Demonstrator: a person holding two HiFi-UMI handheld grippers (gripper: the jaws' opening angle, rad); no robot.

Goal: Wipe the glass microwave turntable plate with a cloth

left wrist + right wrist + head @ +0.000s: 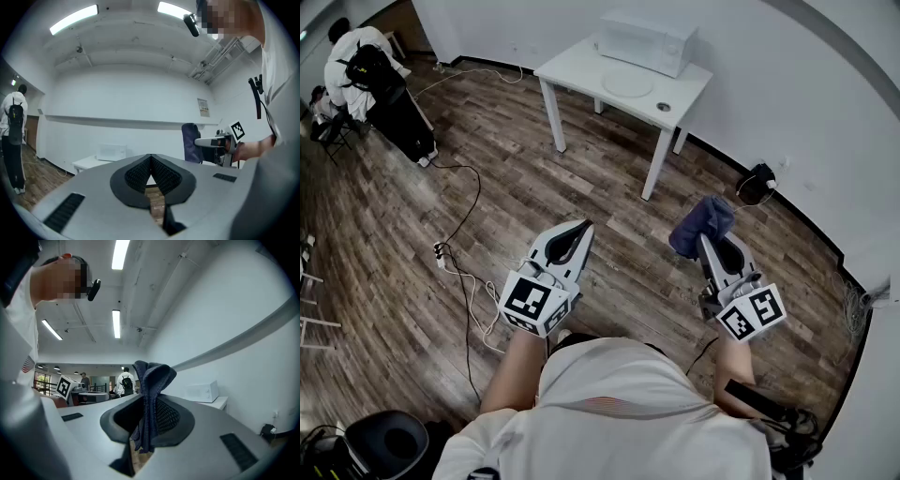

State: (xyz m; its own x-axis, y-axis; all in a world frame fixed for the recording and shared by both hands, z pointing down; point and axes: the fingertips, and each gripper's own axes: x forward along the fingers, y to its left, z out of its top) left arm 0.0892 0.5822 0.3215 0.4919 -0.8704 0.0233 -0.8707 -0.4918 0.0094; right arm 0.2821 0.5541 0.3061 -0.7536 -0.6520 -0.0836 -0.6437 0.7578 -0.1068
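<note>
The left tongs (578,231) are closed, pads meeting at the tips with nothing between them, as the left gripper view (150,163) confirms. The right tongs (706,242) are clamped on a dark blue cloth (703,222); in the right gripper view the cloth (151,380) stands bunched above the pads and hangs below them. Both tongs are held in the air over the wooden floor (412,234), well apart from the white table (570,67) at the far wall. The glass turntable plate (627,83) lies flat on the table top, outside the microwave (645,41) and just in front of it. A small round object (664,107) sits on the table near the plate, apart from it. The interior of the microwave cannot be made out from any view. A cable (464,281) trails across the floor to the left. A second person (358,66) stands at the far left of the room.
</note>
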